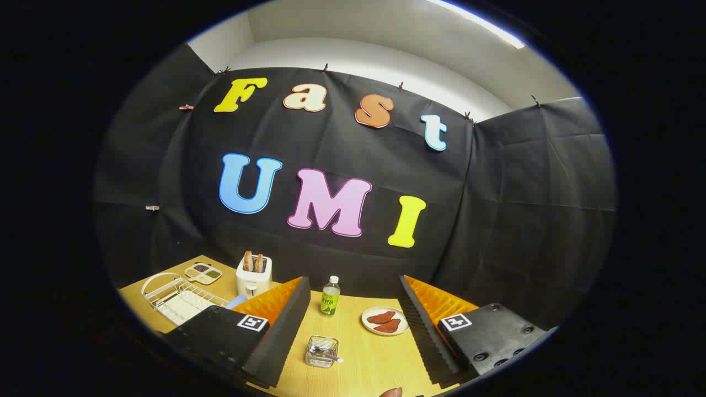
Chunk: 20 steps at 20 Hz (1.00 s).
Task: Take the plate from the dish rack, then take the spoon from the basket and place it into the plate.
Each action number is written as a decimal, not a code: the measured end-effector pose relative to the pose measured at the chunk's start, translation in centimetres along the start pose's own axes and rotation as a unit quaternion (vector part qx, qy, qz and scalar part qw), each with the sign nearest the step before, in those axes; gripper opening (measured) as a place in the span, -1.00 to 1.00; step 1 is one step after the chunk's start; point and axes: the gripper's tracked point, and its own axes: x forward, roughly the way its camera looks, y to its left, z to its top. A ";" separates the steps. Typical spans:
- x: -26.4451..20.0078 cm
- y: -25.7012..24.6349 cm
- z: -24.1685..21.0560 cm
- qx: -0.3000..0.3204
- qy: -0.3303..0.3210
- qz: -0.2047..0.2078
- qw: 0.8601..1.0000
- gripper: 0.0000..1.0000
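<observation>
Wire basket (321,351) (spoon (325,354) inside) sits between my spread, empty fingers (353,336). Rack (179,300) stands off left on the surface (364,358).

Here's a staged kitchen booth: black cloth wall behind a wooden desk (358,353), white two-slot toaster (253,275), white wire dish rack (176,298).
</observation>
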 end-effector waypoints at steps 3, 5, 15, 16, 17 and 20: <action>0.0 0.0 -0.1 -0.002 0.004 -0.001 1.000 0.95; 0.1 -0.1 -0.2 -0.003 0.004 -0.001 1.000 0.95; 1.2 1.6 -0.5 0.012 0.017 0.008 1.000 0.95; 1.4 1.9 -0.5 0.010 0.016 0.010 1.000 0.95; 1.6 2.5 -0.5 0.009 0.017 0.014 1.000 0.95; 2.1 4.5 -0.2 0.012 0.022 0.032 0.999 0.95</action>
